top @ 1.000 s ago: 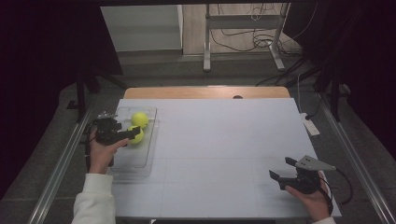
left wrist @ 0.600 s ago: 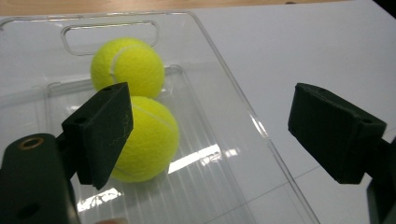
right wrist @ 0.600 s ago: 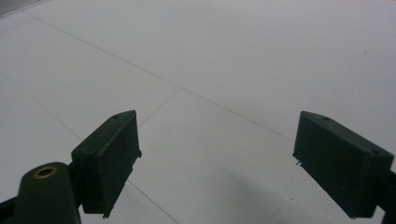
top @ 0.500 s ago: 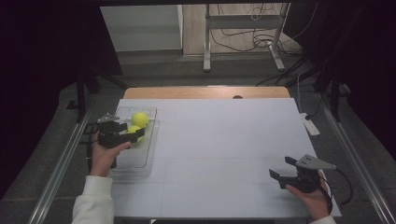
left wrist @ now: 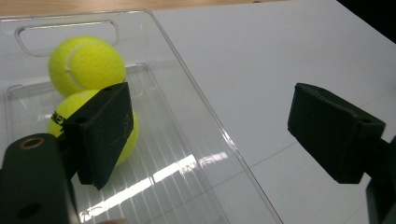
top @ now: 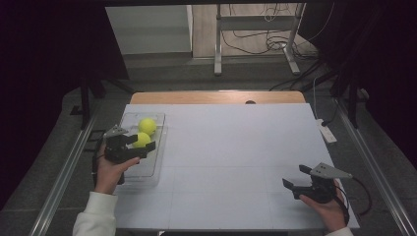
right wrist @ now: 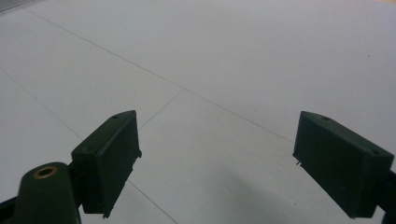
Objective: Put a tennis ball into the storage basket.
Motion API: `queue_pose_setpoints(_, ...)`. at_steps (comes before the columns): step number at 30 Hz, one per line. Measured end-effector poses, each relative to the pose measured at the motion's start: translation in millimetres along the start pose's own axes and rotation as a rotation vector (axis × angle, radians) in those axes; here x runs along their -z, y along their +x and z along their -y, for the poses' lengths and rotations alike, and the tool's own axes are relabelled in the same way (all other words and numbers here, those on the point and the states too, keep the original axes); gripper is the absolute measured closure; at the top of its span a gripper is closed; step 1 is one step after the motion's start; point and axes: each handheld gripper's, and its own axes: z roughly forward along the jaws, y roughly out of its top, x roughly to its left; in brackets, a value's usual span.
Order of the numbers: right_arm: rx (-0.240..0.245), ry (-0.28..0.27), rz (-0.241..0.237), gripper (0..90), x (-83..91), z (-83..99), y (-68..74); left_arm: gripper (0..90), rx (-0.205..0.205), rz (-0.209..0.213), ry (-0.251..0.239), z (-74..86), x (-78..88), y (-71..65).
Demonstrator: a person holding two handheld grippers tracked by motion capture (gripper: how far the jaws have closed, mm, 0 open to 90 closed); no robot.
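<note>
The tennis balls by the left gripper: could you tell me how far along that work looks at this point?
Two tennis balls lie together inside the clear tray, so that much looks done. In hand: the left gripper hangs over the tray's right wall, jaws open and empty, one jaw beside the nearer ball. The right gripper rests open over bare table. What is left I cannot tell.

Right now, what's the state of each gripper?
Left gripper: jaws open, empty, over the clear tray's wall beside two tennis balls.
Right gripper: jaws open, empty, over the white table.
</note>
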Motion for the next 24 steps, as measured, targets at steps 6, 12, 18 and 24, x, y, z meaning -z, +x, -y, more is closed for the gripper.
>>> queue_pose_setpoints(6,0.0,-0.003,0.001,14.8,1.3,-0.2,0.5,15.3,-0.016,0.01,-0.013,5.6,3.5,-8.5)
queue_pose_setpoints(12,0.002,-0.001,0.0,14.8,0.1,-0.4,0.4,15.8,-0.058,0.022,-0.018,15.5,7.7,-21.6)
queue_pose_setpoints(18,0.007,-0.001,-0.005,14.8,-0.9,-1.0,0.3,16.0,-0.096,0.035,-0.017,26.1,8.5,-35.5)
queue_pose_setpoints(24,0.006,-0.001,-0.004,14.8,-0.8,-0.9,0.1,16.5,-0.121,0.051,-0.022,34.5,9.6,-45.6)
